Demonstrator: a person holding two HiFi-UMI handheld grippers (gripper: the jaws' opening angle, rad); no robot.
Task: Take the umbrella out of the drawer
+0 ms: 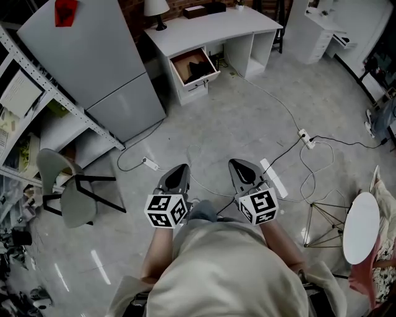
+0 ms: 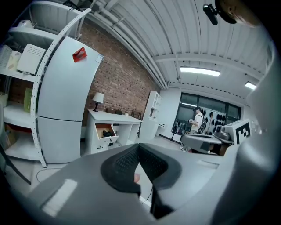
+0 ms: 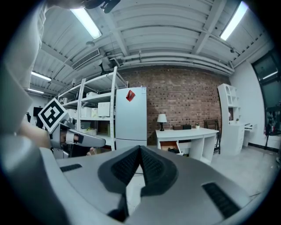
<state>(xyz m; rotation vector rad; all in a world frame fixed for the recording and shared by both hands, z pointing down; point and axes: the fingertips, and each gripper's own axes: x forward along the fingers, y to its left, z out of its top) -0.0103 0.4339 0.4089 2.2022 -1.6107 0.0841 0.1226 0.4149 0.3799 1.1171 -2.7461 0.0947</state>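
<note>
1. Head view shows the person holding the left gripper (image 1: 180,167) and the right gripper (image 1: 237,163) side by side, close in front of the body, both pointing forward and slightly down over the grey floor (image 1: 235,117)
2. Left gripper view shows its two dark ribbed pads meeting in a point, so the jaws are clenched with nothing between them
3. Right gripper view shows the same: pads pressed together tip to tip, clenched on nothing
4. Far ahead of both sets of jaws stands a white desk (image 1: 210,28), and the upper drawer (image 1: 195,68) of its left pedestal is pulled open toward the grippers
5. A dark thing lies inside that open drawer, apparently the umbrella (image 1: 199,69); it is too small to make out its shape, and it is well apart from both jaws
6. A lamp (image 1: 156,9) stands on the desk's left end, beyond the left jaws
7. Ahead and to the left of the left jaws stands a pale fridge (image 1: 93,62), and a grey chair (image 1: 65,192) sits further left, about level with the jaw tips
8. Ahead and to the right of the right jaws, a power strip (image 1: 306,139) and loose cables lie on the floor
</note>
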